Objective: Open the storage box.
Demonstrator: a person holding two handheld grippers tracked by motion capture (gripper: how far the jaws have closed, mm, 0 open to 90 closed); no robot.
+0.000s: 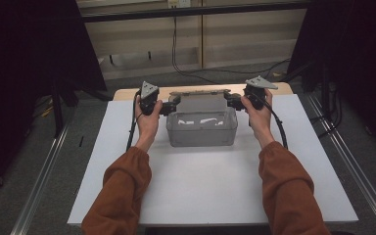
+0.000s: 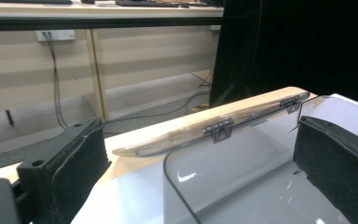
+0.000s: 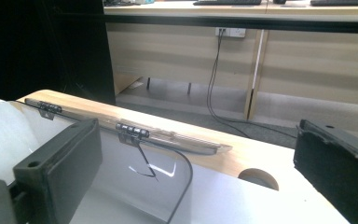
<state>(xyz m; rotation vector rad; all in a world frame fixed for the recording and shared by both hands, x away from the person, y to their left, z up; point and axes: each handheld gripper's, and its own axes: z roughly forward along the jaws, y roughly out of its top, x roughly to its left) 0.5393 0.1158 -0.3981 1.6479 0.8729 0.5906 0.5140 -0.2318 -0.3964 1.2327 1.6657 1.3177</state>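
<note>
At the white board's [image 1: 210, 186] far edge sits the clear hinged box [image 1: 201, 128], lid [image 1: 201, 102] raised. Your left gripper [image 1: 172, 105] and right gripper [image 1: 231, 102] flank that lid, jaws spread, gripping nothing. Risk: bump the unsupported lid and it drops shut or shifts the box.

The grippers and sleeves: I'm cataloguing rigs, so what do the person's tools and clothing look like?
Each hand holds a black tool, left and right, topped by a grey three-cornered plate, with a black cable trailing back along the forearm. Each has two blocky black jaws, the left pair faced with dark padding. Both sleeves are rust-orange.
</note>
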